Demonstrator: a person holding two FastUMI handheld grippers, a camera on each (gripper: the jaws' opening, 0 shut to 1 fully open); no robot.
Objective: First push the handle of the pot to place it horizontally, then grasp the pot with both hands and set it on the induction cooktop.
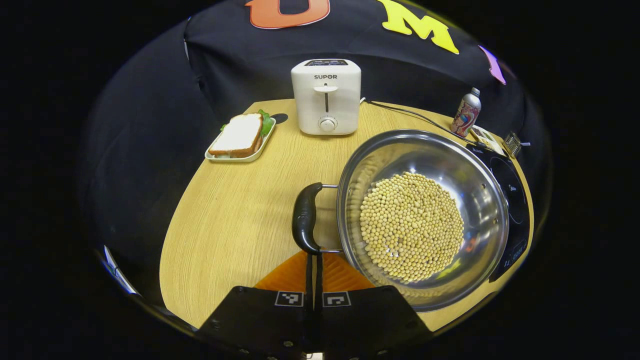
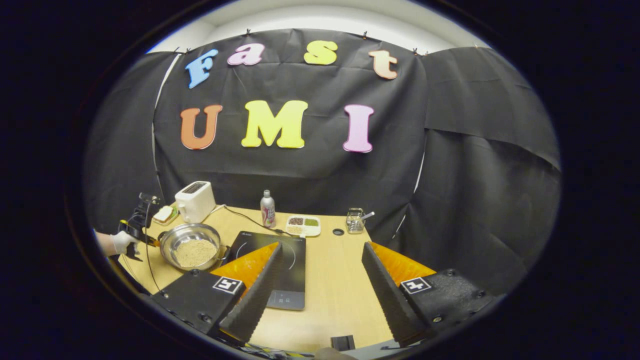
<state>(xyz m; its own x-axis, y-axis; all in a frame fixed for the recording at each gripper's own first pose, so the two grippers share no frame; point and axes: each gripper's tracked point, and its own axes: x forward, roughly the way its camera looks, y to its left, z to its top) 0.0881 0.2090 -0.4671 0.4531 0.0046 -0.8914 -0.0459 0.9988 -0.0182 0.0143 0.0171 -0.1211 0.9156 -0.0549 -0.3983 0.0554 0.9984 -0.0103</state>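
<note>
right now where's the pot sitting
In the right gripper view the pot sits at the table's left, just left of the induction cooktop and in front of the toaster.

Pot point(image 1: 480, 200): polished metal, mirror-glossy inside; handle point(image 1: 305, 218) beside it: smooth glossy black plastic. Desk point(image 1: 240, 215) under the pot: matt light wood grain. Induction cooktop point(image 2: 290, 260) beside the pot: glossy black glass. Toaster point(image 1: 326, 96) behind the pot: smooth white plastic.
</note>
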